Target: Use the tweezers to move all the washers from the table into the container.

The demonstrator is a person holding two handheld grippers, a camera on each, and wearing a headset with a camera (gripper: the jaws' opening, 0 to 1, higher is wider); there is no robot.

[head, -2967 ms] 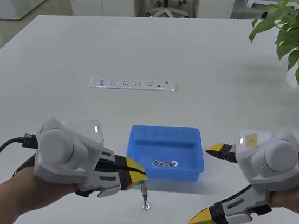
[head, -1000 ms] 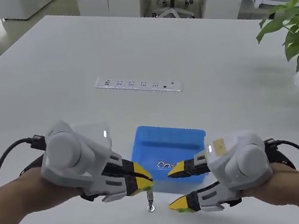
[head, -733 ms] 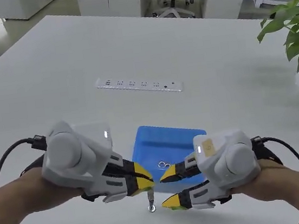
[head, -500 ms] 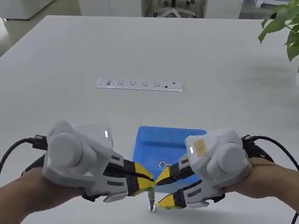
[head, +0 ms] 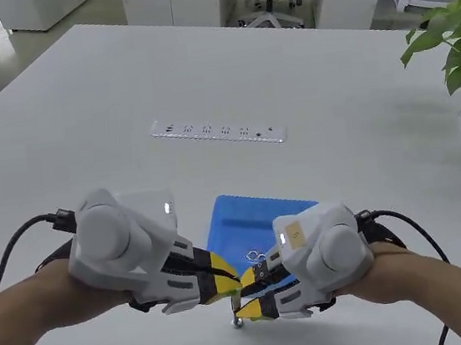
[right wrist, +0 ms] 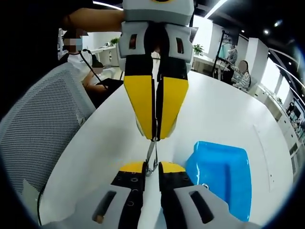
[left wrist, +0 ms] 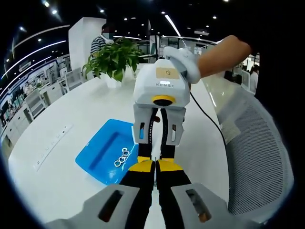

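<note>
Thin metal tweezers [head: 235,313] hang point-down from my left gripper [head: 225,276], whose yellow-tipped jaws are shut on their upper end. Their tip rests by a small washer [head: 239,322] on the white table, just in front of the blue container [head: 255,199]. My right gripper [head: 247,295] faces the left one, its jaws closed in on the tweezers' lower part. In the right gripper view the tweezers [right wrist: 151,155] run down from the left gripper [right wrist: 155,136] into my right gripper [right wrist: 151,168]. Several washers [head: 258,259] lie inside the container [left wrist: 102,148].
A white power strip [head: 217,132] lies further back on the table. A potted plant [head: 451,53] stands at the right edge. Office chairs stand beyond the far edge. A mesh chair back [right wrist: 43,143] is close behind the person.
My right gripper has swung in from the right with its jaws narrowing, and now sits around the tweezers under the left gripper. The left gripper has held still with the tweezers.
</note>
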